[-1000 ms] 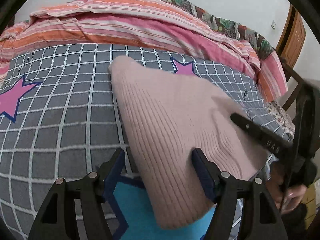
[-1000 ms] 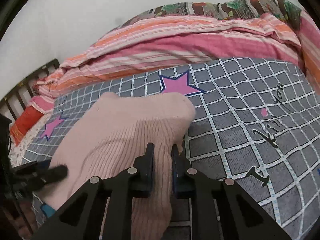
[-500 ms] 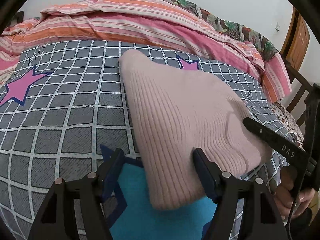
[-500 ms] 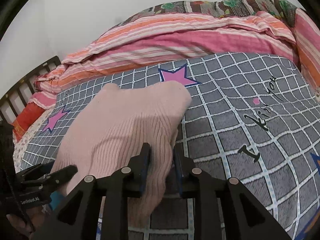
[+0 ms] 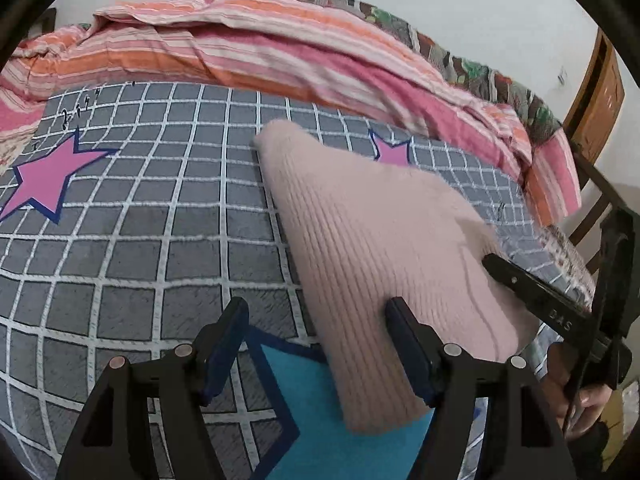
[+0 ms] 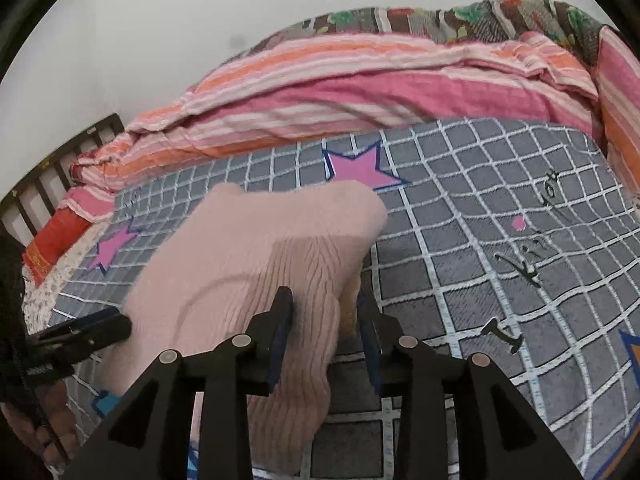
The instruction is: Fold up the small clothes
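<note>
Bed against a white wall (image 5: 480, 8), covered by a grey checked sheet (image 5: 152, 240) with pink stars; striped pink-orange quilt (image 5: 248, 44) bunched along the far edge, wooden furniture (image 5: 600, 92) past the right far corner. Pink ribbed knit garment (image 5: 372, 248) lies on the sheet toward the near right edge, folded, one corner pointing to the far side, near end over a blue star print (image 5: 320, 420). Left gripper (image 5: 316, 332) jaws wide, left finger over bare sheet, right finger against the garment's near part, nothing clamped. Right gripper (image 6: 326, 324) jaws narrow and have just been opening; a fold of the garment (image 6: 256, 264) sits between them, right pad looks clear of the cloth, grip appears let go. A hand (image 5: 580, 400) on the right gripper's handle shows at the near right edge.
</note>
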A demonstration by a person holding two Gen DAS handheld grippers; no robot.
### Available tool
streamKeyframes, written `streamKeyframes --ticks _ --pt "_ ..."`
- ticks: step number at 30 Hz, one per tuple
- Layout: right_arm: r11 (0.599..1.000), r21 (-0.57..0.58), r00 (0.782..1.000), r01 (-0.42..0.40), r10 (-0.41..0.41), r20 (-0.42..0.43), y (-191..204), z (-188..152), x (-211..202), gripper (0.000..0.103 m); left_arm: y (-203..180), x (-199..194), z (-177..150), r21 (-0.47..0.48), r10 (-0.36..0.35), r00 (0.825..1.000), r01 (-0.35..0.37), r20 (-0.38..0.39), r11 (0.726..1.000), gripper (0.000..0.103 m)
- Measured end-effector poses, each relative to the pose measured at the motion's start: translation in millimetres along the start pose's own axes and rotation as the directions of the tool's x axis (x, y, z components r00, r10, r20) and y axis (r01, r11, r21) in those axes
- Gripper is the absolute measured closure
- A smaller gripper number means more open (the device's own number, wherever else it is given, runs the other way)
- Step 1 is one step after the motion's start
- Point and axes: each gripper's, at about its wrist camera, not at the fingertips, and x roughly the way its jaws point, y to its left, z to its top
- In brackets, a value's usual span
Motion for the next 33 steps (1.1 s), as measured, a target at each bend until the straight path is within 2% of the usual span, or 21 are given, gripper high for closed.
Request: streamKeyframes --ticks 3,4,6,9,12,17,21,22,24,25,27,29,30,33 --pt "1.000 -0.023 1.000 0.007 -0.007 -0.003 -2.0 -5.2 1.5 0.072 2.8 -2.5 -4.8 0.000 -0.029 0.999 0.029 0.029 1.000 0.033" --pt "1.000 -0.024 1.000 0.003 -0.004 -0.010 -2.8 -2.1 0.3 0.072 5.9 -3.9 -1.4 -0.013 -0.059 0.997 0.060 0.044 0.998 0.033" --pt "1.000 -0.003 1.000 -0.012 0.012 -0.008 -5.6 7.6 -2.4 0.071 8.4 -2.1 8.9 -0.028 -0.075 0.996 0.076 0.053 0.997 0.033" --pt "1.000 0.022 1.000 -0.020 0.020 0.008 -7.0 21.3 1.2 0.068 7.4 5.5 28.3 -0.029 -0.054 0.996 0.055 0.065 0.998 0.033" --pt "0.999 0.044 0.999 -0.030 0.030 -0.014 -8.6 32.4 17.7 0.062 7.7 25.3 50.4 -0.030 -0.020 0.999 0.022 0.046 0.999 0.034" --pt "0.997 0.053 0.997 -0.056 0.058 -0.041 -10.3 39.3 37.1 0.061 24.8 65.9 83.8 -0.115 -0.026 1.000 0.026 -0.004 0.993 0.041" --pt "0.998 0.037 0.997 -0.055 0.057 -0.047 -12.8 38.0 45.6 0.060 31.4 89.9 97.6 -0.142 0.003 1.000 -0.005 -0.017 0.990 0.057" --pt "0.998 0.037 0.997 -0.055 0.057 -0.044 -14.1 36.6 46.3 0.060 34.0 94.5 100.5 -0.153 0.001 1.000 -0.003 -0.012 0.988 0.064" --pt "0.997 0.050 0.997 -0.067 0.068 -0.030 -18.9 32.1 47.1 0.060 37.8 102.6 105.7 -0.169 -0.012 1.000 0.012 0.000 0.986 0.071" --pt "0.995 0.060 0.997 -0.075 0.076 -0.027 -21.1 31.2 47.7 0.060 37.0 104.2 107.3 -0.161 0.000 1.000 0.002 0.010 0.987 0.075" --pt "0.991 0.088 0.994 -0.097 0.100 -0.032 -26.3 31.7 49.6 0.060 32.8 104.7 108.5 -0.141 0.013 1.000 -0.010 0.017 0.990 0.075" --pt "0.988 0.098 0.992 -0.120 0.124 -0.034 -27.8 32.0 50.3 0.066 29.0 102.2 108.9 -0.124 0.023 1.000 -0.020 0.019 0.992 0.074" --pt "0.986 0.097 0.990 -0.133 0.136 -0.031 -26.9 32.6 48.3 0.073 27.0 99.1 108.6 -0.116 0.029 0.999 -0.027 0.017 0.993 0.069" --pt "0.989 0.056 0.990 -0.139 0.139 -0.002 -17.1 35.5 36.8 0.089 25.0 88.0 105.6 -0.105 0.015 1.000 -0.013 0.013 0.994 0.069"
